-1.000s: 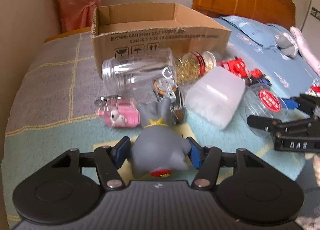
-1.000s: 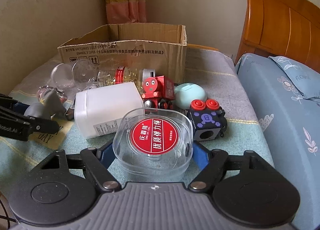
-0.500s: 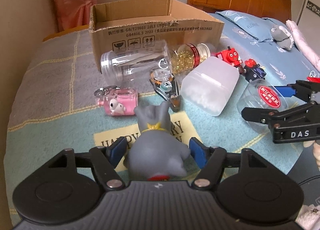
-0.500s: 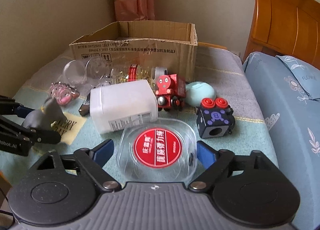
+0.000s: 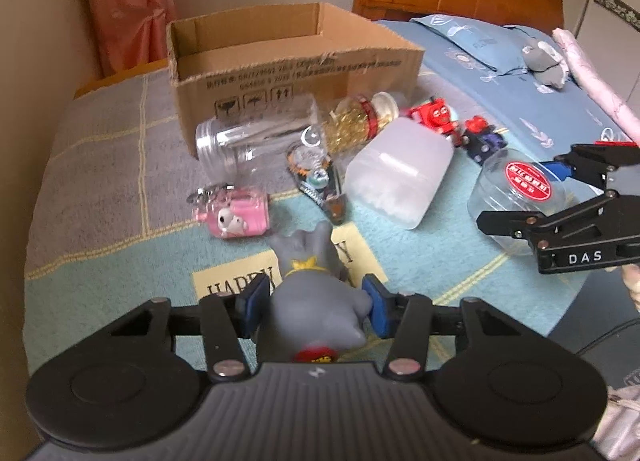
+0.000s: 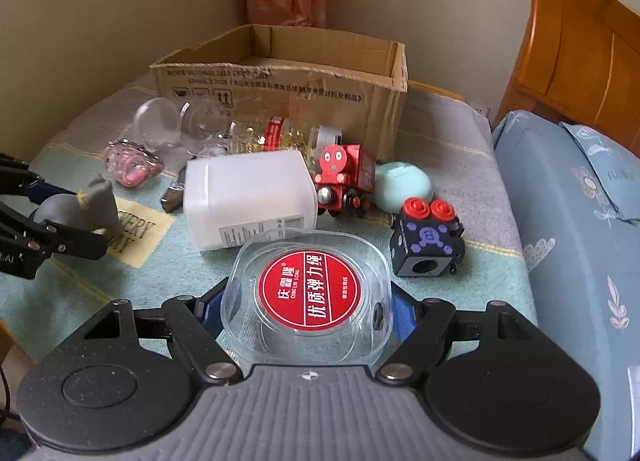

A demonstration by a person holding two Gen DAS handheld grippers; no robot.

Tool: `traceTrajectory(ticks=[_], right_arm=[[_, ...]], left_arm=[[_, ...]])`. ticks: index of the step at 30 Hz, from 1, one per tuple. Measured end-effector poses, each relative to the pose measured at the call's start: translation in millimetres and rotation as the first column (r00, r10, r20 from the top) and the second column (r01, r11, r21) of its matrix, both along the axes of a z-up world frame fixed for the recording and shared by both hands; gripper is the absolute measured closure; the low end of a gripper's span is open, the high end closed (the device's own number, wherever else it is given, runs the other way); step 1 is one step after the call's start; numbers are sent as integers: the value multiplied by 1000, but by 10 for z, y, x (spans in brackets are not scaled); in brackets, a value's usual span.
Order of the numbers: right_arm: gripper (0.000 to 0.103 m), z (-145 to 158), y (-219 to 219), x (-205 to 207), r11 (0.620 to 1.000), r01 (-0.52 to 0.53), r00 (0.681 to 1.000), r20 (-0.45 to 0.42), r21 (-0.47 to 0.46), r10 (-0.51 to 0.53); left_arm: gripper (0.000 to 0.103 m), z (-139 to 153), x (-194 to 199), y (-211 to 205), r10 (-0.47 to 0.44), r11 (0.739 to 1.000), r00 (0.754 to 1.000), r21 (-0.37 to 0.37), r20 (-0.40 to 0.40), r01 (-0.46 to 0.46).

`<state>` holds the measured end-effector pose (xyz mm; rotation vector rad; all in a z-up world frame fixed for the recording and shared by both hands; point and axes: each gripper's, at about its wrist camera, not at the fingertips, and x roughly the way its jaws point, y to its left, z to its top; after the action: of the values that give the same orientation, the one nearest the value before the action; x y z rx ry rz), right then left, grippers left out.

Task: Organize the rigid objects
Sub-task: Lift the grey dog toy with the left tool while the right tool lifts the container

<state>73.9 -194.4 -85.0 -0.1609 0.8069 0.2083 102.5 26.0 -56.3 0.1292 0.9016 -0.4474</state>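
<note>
My left gripper (image 5: 314,303) is shut on a grey rubber animal figure (image 5: 314,293) and holds it above the bedspread; it also shows in the right wrist view (image 6: 80,205). My right gripper (image 6: 306,309) is shut on a clear plastic case with a round red label (image 6: 308,293), lifted off the bed; the case also shows in the left wrist view (image 5: 520,189). An open cardboard box (image 5: 292,57) stands at the back, also in the right wrist view (image 6: 288,81).
On the bedspread lie a clear jar (image 5: 252,141), a gold-bead bottle (image 5: 360,121), a white tub (image 5: 400,177), a pink keychain (image 5: 232,217), a red toy train (image 6: 344,177), a black cube (image 6: 426,241) and a mint case (image 6: 404,189). A wooden headboard (image 6: 580,53) stands right.
Both grippers have risen and drawn back from the pile. The right gripper, open half a second ago, has closed on the clear case and lifted it. The left still holds the figure.
</note>
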Motion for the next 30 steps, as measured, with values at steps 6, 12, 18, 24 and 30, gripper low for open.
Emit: traceTrajectory(ticks=[6, 12, 18, 24, 30], right_arm=[[22, 217, -32, -47, 998, -54, 998, 20, 26, 53], [22, 397, 3, 11, 996, -93, 993, 69, 5, 92], [22, 373, 25, 10, 995, -98, 994, 58, 19, 96], [22, 311, 54, -33, 994, -106, 994, 38, 33, 104], [22, 314, 103, -29, 991, -125, 992, 33, 43, 123]], left_arm=[[79, 197, -29, -29, -42, 999, 999, 14, 28, 42], [83, 268, -5, -89, -63, 997, 996, 37, 57, 61], [50, 188, -120, 6, -50, 995, 998, 93, 43, 45], [24, 258, -228, 234, 34, 995, 990, 91, 136, -47], [21, 45, -182, 489, 111, 992, 992, 50, 65, -114]])
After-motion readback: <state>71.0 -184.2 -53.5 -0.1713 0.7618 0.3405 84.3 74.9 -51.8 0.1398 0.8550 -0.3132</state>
